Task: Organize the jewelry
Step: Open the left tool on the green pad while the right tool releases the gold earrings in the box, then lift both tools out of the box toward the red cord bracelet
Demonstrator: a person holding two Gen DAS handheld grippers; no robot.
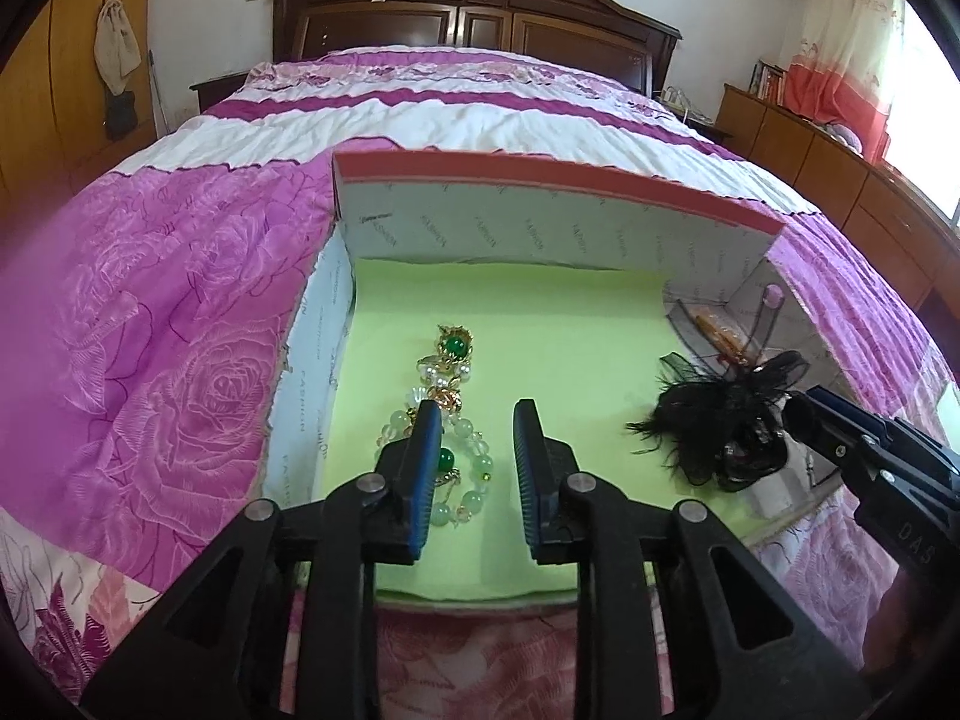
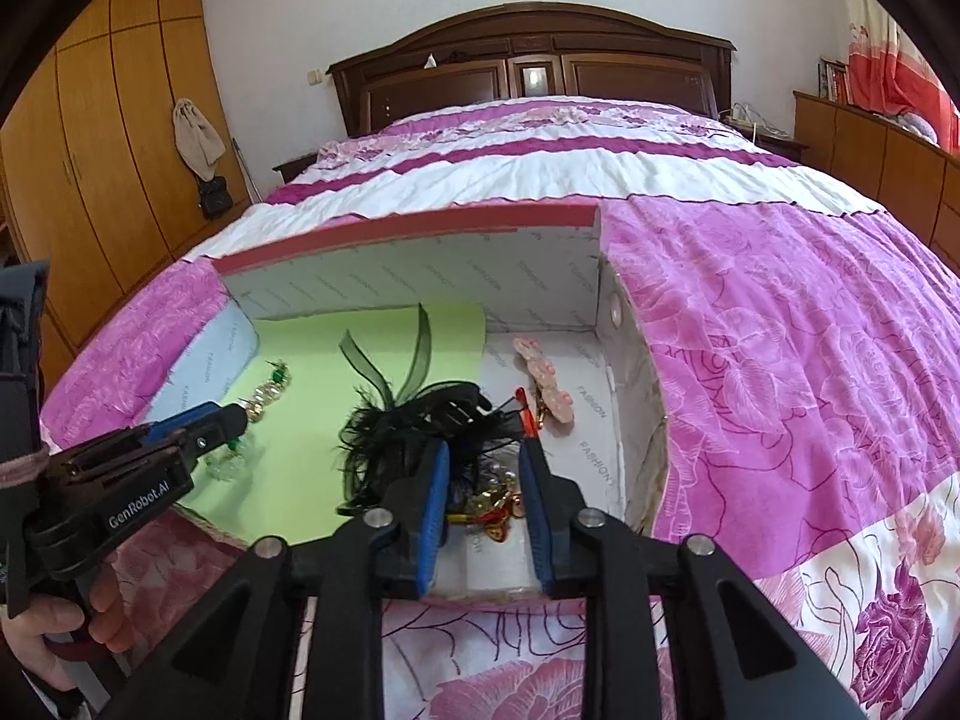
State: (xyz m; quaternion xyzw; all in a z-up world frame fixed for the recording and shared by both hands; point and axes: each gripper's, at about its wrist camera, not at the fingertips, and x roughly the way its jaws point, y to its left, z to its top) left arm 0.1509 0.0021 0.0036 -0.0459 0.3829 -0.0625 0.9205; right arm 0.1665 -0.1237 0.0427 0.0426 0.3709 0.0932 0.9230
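Observation:
An open cardboard box (image 1: 558,222) lies on the bed, partly lined with a green sheet (image 1: 558,324). A pale green bead bracelet with gold and green stones (image 1: 459,396) lies on the sheet at the left. My left gripper (image 1: 477,420) is open just above it, left finger over the beads. A black feathered hair piece (image 1: 720,420) lies at the right, also in the right wrist view (image 2: 414,414). My right gripper (image 2: 483,456) is open over small gold and red trinkets (image 2: 492,504), beside the feather piece. A pink flower clip (image 2: 546,381) lies beyond.
The box (image 2: 420,276) rests on a pink rose-patterned bedspread (image 1: 162,330). A dark wooden headboard (image 1: 474,12) stands at the far end. Wooden wardrobes (image 2: 108,138) line the left wall and low cabinets (image 1: 840,168) the right.

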